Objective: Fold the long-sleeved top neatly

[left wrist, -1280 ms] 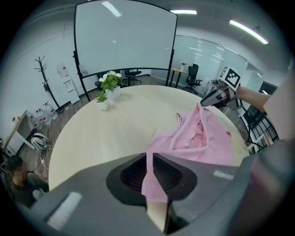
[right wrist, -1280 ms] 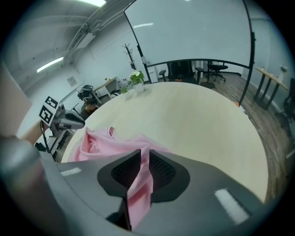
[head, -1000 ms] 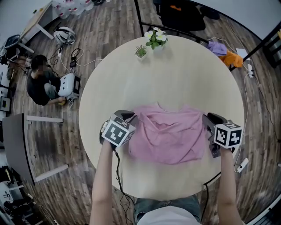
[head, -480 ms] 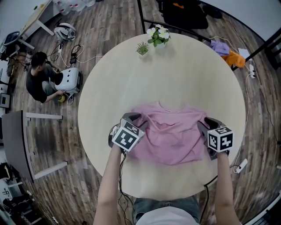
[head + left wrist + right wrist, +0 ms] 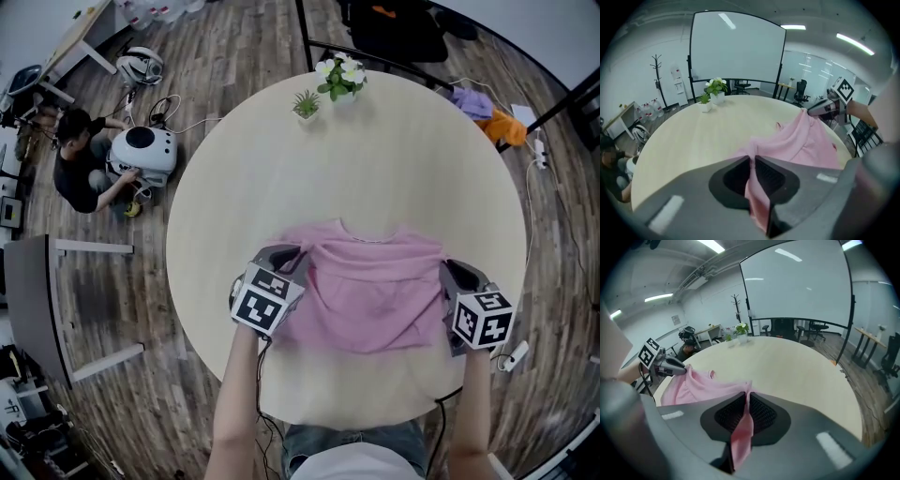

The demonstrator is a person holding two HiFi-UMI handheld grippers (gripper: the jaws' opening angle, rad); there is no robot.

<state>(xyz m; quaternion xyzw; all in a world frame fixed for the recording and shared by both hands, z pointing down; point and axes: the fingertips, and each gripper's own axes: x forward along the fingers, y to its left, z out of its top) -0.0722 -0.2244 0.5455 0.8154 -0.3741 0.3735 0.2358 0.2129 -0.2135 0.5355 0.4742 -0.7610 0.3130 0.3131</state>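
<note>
The pink long-sleeved top (image 5: 375,292) is laid on the round table (image 5: 356,159), near the edge closest to the person, with its neckline turned toward the table's middle. The sleeves cannot be made out separately. The left gripper (image 5: 752,161) is clenched on the garment's left edge, a ridge of pink cloth being pinched between its ribbed pads. The jaws of the right gripper (image 5: 746,399) have just been closing, and cloth from the right edge is now nipped between them, with a tail hanging down behind the pads. Compared with a second ago, the left gripper is found slightly further in over the cloth, the right edge is drawn a little outward, and fewer creases are seen across the body. Both side edges are therefore judged to be secured and the cloth tensioned between the two grips. The fold itself is not yet made.
</note>
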